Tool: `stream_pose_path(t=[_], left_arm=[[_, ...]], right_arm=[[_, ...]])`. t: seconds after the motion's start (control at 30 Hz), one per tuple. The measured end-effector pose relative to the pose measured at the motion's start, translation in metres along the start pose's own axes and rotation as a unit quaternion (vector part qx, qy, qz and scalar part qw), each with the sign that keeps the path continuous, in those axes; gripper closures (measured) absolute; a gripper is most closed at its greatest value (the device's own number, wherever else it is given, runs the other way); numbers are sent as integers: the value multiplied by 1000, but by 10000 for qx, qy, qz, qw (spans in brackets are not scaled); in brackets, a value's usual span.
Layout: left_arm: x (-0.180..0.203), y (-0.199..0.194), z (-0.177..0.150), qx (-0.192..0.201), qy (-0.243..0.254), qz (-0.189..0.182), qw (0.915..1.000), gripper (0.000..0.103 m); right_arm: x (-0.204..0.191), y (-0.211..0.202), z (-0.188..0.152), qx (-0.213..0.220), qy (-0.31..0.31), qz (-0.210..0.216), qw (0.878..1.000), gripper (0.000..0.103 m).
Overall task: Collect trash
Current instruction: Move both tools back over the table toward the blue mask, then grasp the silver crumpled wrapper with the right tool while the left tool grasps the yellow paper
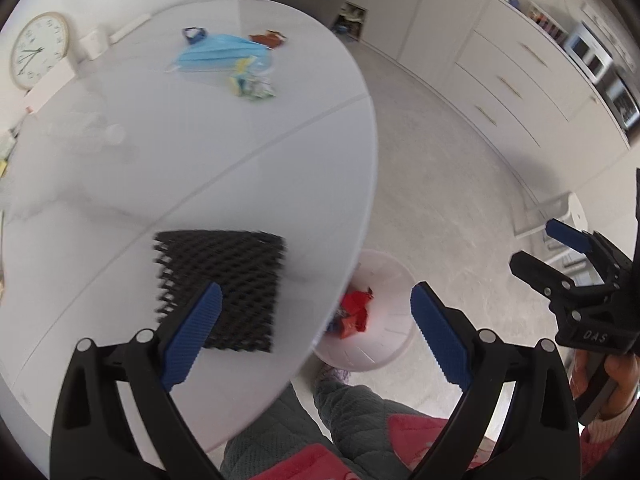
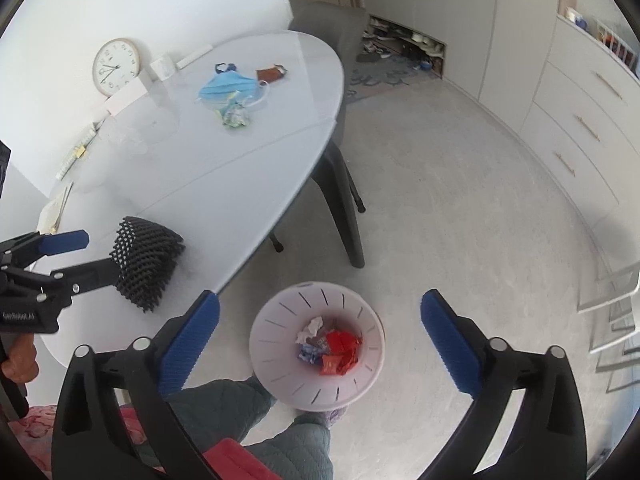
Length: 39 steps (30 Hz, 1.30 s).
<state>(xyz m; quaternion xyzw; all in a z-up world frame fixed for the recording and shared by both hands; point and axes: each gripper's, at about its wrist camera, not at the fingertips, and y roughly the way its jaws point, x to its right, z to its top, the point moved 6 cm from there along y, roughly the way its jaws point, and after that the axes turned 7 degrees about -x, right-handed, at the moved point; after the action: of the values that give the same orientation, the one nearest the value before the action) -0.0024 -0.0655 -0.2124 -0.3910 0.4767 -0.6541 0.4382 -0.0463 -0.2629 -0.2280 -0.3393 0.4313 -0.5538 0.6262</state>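
A black foam mesh lies on the white table near its front edge. My left gripper hangs open above that edge, one finger over the mesh, holding nothing. My right gripper is open and empty over the white bin on the floor, which holds red wrappers and crumpled paper. At the table's far end lie a blue face mask, a green-yellow wrapper and a brown wrapper.
A clock and small white boxes stand at the table's wall side. A grey chair is tucked in at the far end. White cabinets line the right wall. The person's legs stand beside the bin.
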Motion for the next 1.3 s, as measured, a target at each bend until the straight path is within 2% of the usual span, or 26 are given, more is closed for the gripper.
stream_pose_path(t=[0.1, 0.37, 0.53, 0.7, 0.93, 1.07, 1.3], left_arm=[[-26, -8, 12, 137, -225, 90, 9996, 8], [-86, -12, 50, 291, -529, 228, 9979, 8], [-109, -8, 73, 312, -646, 195, 9972, 8], [-127, 4, 102, 333, -720, 76, 9968, 8], [-145, 28, 142, 341, -619, 102, 9974, 8], [-154, 41, 158, 313, -643, 81, 9974, 8], [-168, 55, 173, 212, -784, 11, 9967, 8]], right_arm=[[-19, 5, 20, 50, -183, 16, 9998, 2], [-61, 31, 80, 80, -450, 163, 9988, 2], [-79, 55, 116, 13, -443, 270, 9987, 2], [-95, 92, 152, -192, -493, 164, 9985, 3], [-110, 142, 193, -262, -452, 243, 9983, 3], [-117, 169, 212, -386, -523, 267, 9975, 12], [-129, 212, 228, -671, -846, 198, 9940, 36]])
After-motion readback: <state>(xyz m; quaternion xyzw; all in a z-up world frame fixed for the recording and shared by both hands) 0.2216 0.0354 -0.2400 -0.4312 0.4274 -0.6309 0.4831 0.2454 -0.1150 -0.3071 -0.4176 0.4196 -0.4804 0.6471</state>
